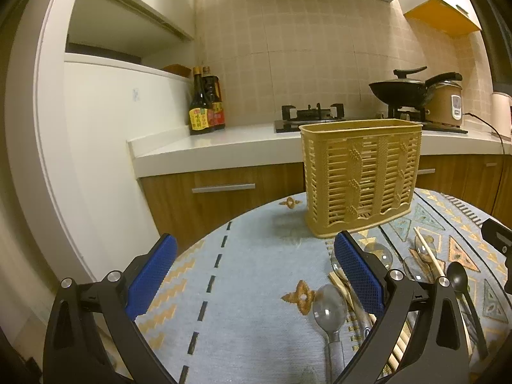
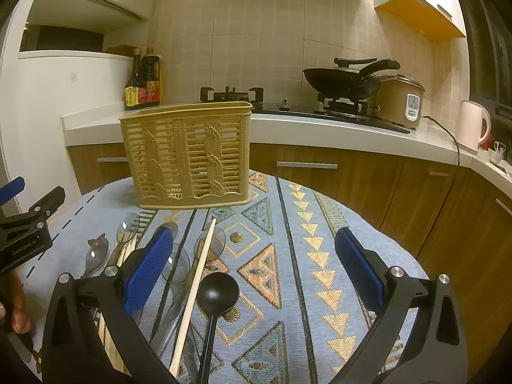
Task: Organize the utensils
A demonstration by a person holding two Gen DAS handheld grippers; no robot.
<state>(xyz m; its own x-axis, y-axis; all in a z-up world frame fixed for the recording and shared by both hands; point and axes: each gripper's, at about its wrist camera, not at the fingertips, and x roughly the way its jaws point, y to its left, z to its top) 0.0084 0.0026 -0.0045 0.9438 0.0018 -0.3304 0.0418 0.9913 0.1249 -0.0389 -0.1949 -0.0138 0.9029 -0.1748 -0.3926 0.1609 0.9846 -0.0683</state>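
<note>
A tan slatted utensil holder (image 1: 361,182) (image 2: 188,160) stands upright at the far side of the round patterned table. Several clear plastic spoons (image 1: 329,307) (image 2: 128,227), wooden chopsticks (image 2: 196,284) (image 1: 428,251) and a black spoon (image 2: 217,294) (image 1: 457,275) lie on the cloth in front of it. My left gripper (image 1: 256,265) is open and empty, to the left of the utensils. My right gripper (image 2: 256,262) is open and empty, above the cloth just right of the black spoon. The left gripper's body (image 2: 25,233) shows at the right wrist view's left edge.
The tablecloth (image 2: 288,256) covers the round table, whose far edge lies just behind the holder. Beyond it is a counter (image 2: 320,134) with sauce bottles (image 1: 204,105), a gas stove, a black wok (image 2: 345,80), a rice cooker (image 2: 400,100) and a kettle (image 2: 473,128).
</note>
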